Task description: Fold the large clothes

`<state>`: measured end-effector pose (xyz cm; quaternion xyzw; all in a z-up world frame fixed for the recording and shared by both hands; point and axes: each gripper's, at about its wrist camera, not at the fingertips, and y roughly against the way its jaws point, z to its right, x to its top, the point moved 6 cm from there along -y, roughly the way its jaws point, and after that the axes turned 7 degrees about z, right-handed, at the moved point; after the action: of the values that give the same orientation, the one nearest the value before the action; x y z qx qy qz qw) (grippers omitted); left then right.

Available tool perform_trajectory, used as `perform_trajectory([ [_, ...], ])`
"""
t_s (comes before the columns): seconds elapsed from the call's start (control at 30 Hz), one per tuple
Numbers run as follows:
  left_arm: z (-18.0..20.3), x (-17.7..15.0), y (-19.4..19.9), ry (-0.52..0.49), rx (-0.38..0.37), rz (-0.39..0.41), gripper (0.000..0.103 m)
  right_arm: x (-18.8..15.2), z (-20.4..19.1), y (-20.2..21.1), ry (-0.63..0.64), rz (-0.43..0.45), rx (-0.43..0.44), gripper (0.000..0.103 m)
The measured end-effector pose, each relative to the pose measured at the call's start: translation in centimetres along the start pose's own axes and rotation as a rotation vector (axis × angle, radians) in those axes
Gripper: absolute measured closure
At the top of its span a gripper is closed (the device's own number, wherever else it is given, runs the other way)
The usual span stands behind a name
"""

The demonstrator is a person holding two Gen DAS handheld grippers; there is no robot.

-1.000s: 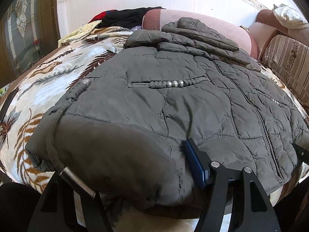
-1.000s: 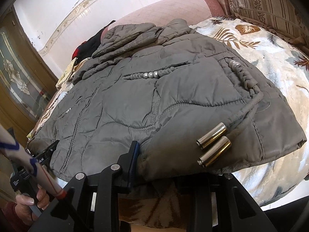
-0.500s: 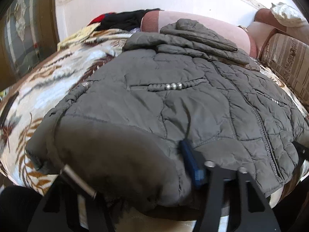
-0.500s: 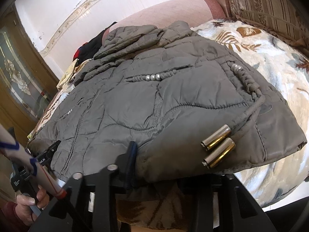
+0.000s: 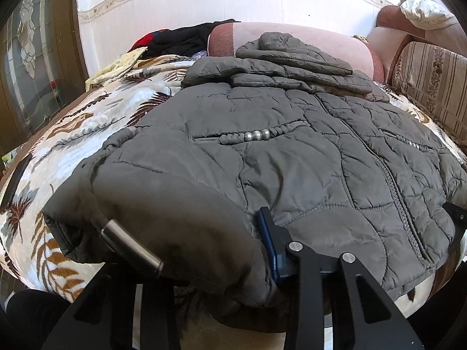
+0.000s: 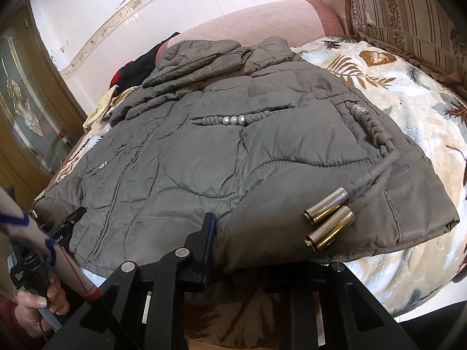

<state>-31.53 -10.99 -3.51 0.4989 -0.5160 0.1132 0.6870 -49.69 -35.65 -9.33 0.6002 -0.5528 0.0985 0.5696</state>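
A grey quilted jacket (image 5: 292,151) lies spread on a leaf-patterned bed cover (image 5: 73,128), its sleeves folded over the far end. It also shows in the right wrist view (image 6: 233,157). My left gripper (image 5: 204,250) is shut on the jacket's near hem; its blue-padded right finger (image 5: 270,242) shows and the other is hidden under the cloth. My right gripper (image 6: 248,250) is shut on the hem too, with its left finger (image 6: 205,239) visible. Metal cord ends (image 6: 329,218) rest on the hem by it.
A pink bolster (image 5: 306,40) and dark clothes (image 5: 181,39) lie at the far end. A striped sofa back (image 5: 432,87) stands at the right. A wooden glass-panelled door (image 6: 26,110) is at the left. The other hand and gripper (image 6: 38,265) show at lower left.
Both grippers have kept their hold on the hem. The view has shifted slightly, with the hem a little higher and closer than before.
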Motion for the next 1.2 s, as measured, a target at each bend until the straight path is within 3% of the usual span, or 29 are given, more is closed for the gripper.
perform_trajectory([
  [0.47, 0.1, 0.2, 0.6, -0.019, -0.001, 0.024, 0.076, 0.2, -0.5, 0.8, 0.027, 0.033, 0.003, 0.082],
  [1.2, -0.1, 0.4, 1.2, -0.024, -0.006, 0.045, 0.077, 0.6, -0.9, 1.5, 0.064, 0.062, -0.015, 0.084],
])
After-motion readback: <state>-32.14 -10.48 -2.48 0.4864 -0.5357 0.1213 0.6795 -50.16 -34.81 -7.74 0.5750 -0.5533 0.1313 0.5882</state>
